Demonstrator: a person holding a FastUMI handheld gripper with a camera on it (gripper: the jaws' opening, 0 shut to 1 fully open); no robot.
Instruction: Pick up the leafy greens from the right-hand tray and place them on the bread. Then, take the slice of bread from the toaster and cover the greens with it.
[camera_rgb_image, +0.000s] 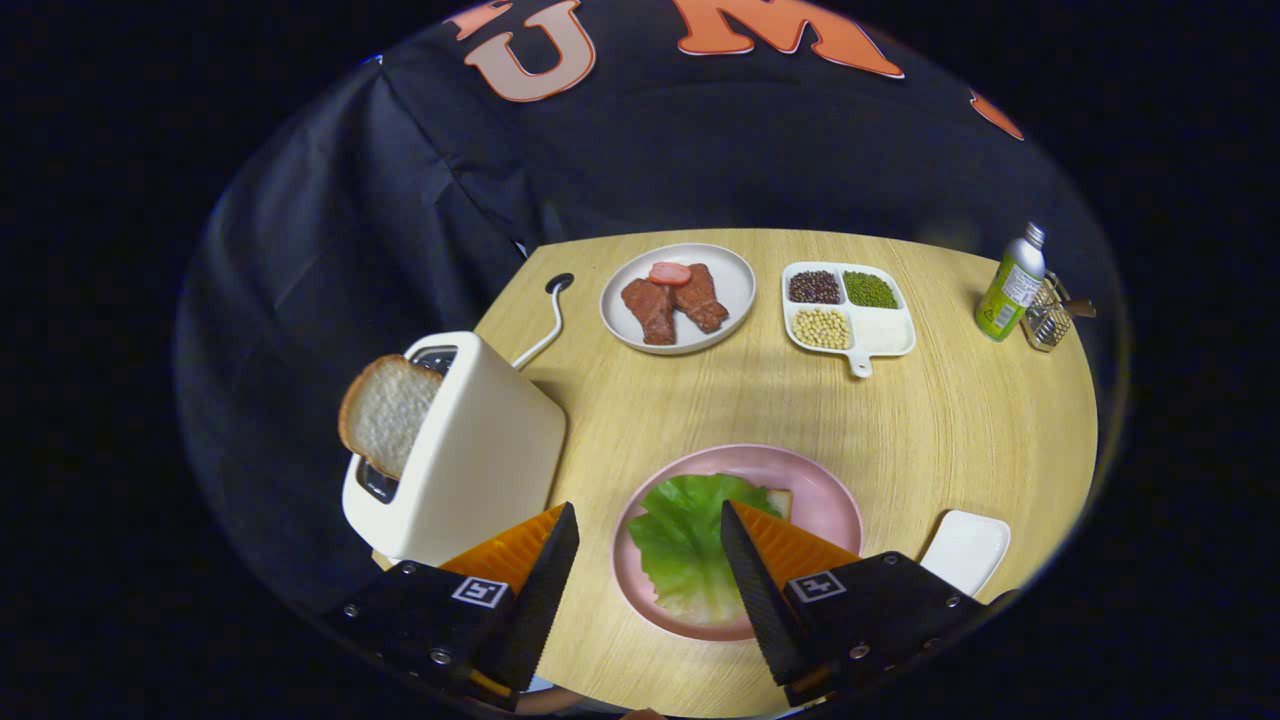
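On the wooden tabletop (930, 430), a grey plate (735, 275) of reddish meat pieces sits at the far side, with a white divided dish (890, 335) of beans and grains beside it and a green bottle (1010, 290) next to a small wire basket (1047, 318) farther right. A white cord (545, 330) runs from the cream toaster (480, 450), where the slice of bread (385, 412) stands up out of the slot. A white tray (965, 550) lies empty beside the pink plate (830, 500). The leafy greens (685, 545) rest on the bread (778, 500) on that plate. The tool (648, 535) hangs wide open above the plate, gripping nothing, its fingers (545, 560) apart either side of the greens.
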